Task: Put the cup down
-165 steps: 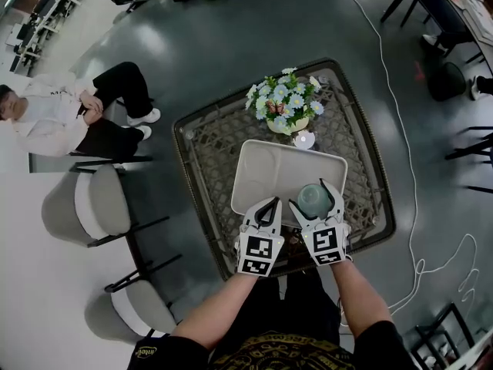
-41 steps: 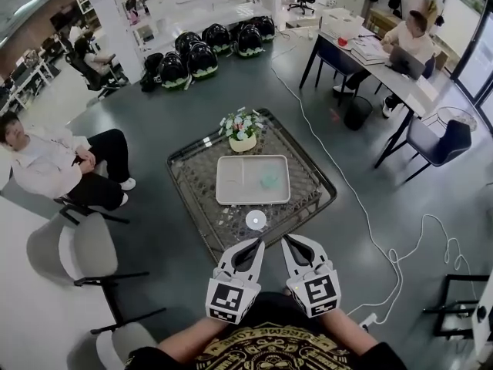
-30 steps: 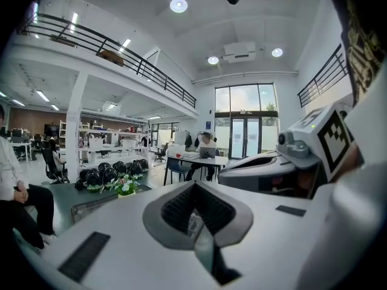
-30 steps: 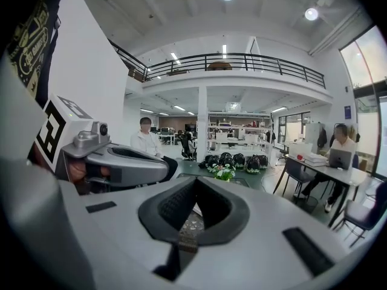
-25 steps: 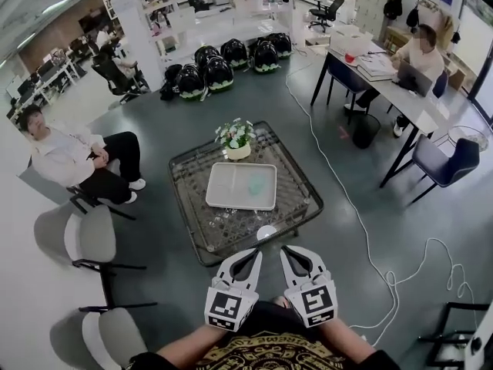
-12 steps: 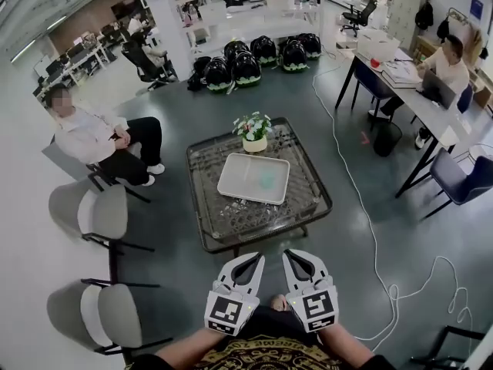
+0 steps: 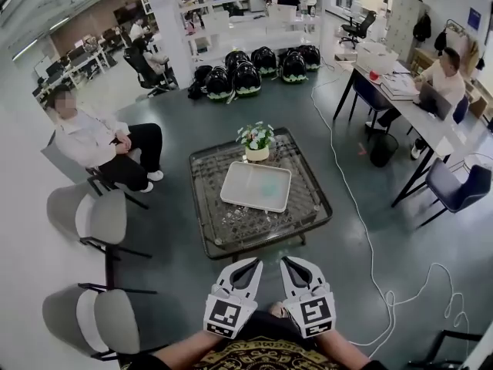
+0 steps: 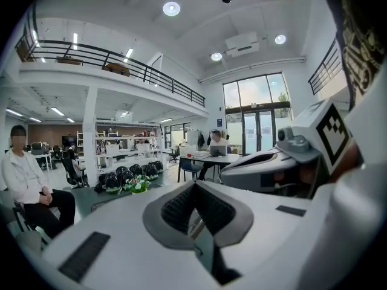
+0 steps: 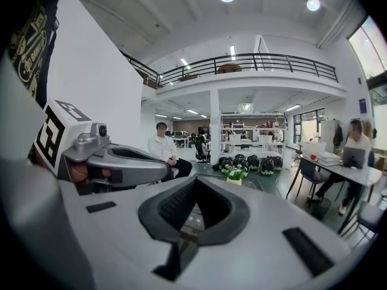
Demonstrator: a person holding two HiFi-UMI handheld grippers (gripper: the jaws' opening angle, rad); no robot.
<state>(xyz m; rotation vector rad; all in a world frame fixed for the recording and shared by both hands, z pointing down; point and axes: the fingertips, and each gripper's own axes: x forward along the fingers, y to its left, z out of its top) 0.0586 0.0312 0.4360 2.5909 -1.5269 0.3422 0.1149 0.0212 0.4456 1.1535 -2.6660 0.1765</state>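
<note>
Head view: the cup (image 7: 270, 184) rests on the tray (image 7: 240, 193), straight ahead and well apart from my tongs. My left gripper (image 7: 255, 264) and right gripper (image 7: 286, 263) are both pressed together and empty, with the right seemingly marginally nearer.

The tray (image 7: 243, 185) lies in the middle of the table (image 7: 223, 230), with the cup (image 7: 270, 185) in its right part. The flower pot (image 7: 256, 140) stands on the table just behind the tray. The left gripper (image 7: 249, 264) and the right gripper (image 7: 286, 262) are side by side before the table, apart from it. The helmets (image 7: 254, 62) lie on the floor behind the table, and a seated person (image 7: 96, 139) is at its left
</note>
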